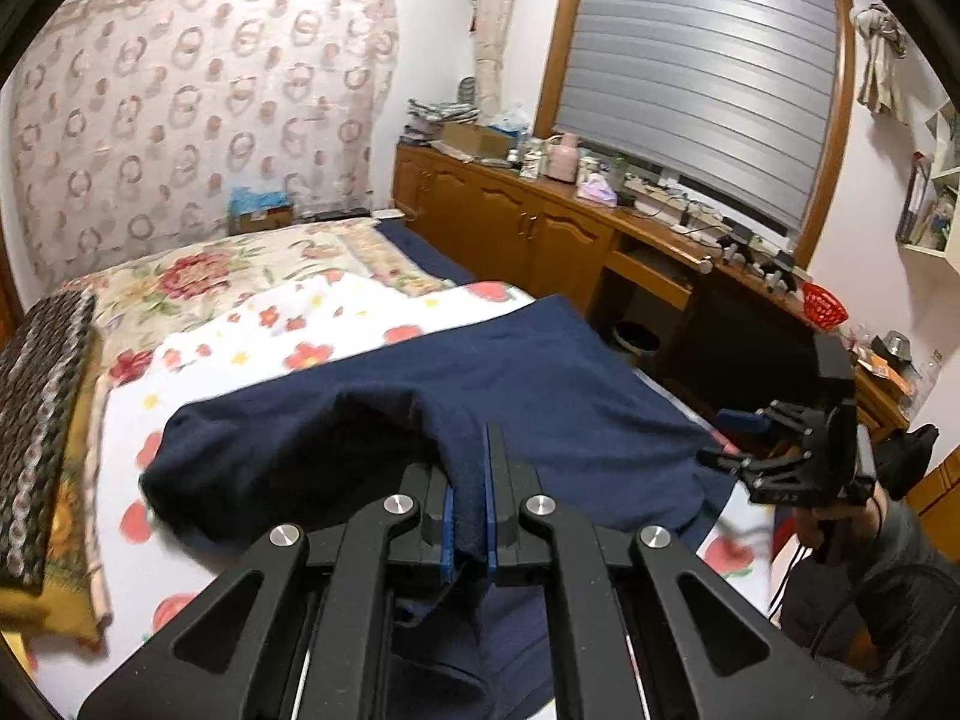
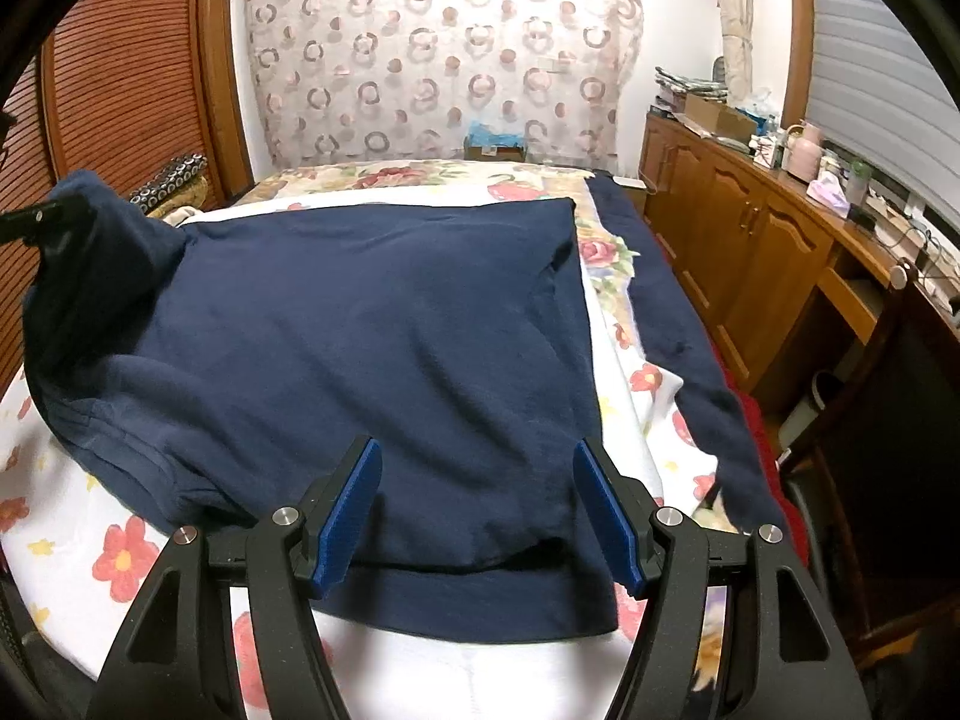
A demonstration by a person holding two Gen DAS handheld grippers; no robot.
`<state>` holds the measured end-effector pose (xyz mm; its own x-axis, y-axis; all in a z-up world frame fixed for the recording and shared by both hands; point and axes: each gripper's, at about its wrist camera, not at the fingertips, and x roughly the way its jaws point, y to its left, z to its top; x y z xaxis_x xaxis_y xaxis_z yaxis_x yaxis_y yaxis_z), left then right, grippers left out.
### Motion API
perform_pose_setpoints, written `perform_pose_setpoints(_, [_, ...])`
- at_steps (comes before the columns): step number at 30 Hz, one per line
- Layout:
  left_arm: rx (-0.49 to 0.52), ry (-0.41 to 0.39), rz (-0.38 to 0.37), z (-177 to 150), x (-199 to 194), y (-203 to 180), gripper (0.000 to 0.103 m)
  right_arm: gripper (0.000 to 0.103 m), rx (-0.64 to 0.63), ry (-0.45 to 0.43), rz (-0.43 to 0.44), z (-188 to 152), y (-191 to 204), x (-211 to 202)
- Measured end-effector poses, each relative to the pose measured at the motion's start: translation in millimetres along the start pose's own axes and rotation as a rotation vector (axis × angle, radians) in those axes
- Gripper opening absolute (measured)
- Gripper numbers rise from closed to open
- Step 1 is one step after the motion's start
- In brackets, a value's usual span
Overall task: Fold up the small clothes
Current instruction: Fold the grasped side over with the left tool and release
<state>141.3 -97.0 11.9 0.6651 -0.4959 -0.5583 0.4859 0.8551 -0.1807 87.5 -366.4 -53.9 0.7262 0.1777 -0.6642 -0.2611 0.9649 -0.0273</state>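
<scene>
the left gripper (image 1: 471,516) is clamped on a bunched edge of the navy shirt (image 2: 372,330), lifting it at the upper left of the right wrist view, i'd guess to carry that side across as a fold. the right gripper (image 2: 477,504) hangs with jaws wide apart and empty over the hem at lower centre, with the shirt spread on the flowered sheet (image 2: 120,552).

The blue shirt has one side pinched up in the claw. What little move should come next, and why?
Probably carry the pinched side across toward the middle and lay it down. The left claw is shut on a fold of the navy shirt, lifting that side off the flowery sheet, while the rest lies flat. The right claw hangs open over the near hem, holding nothing.
</scene>
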Motion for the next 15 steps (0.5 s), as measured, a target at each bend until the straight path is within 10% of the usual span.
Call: perform_pose_setpoints(15, [0.157,-0.020,-0.128,58.3,19.0,-82.7,0.008,0.068,0.007,-0.078,-0.003,3.5,-2.7,-18.7])
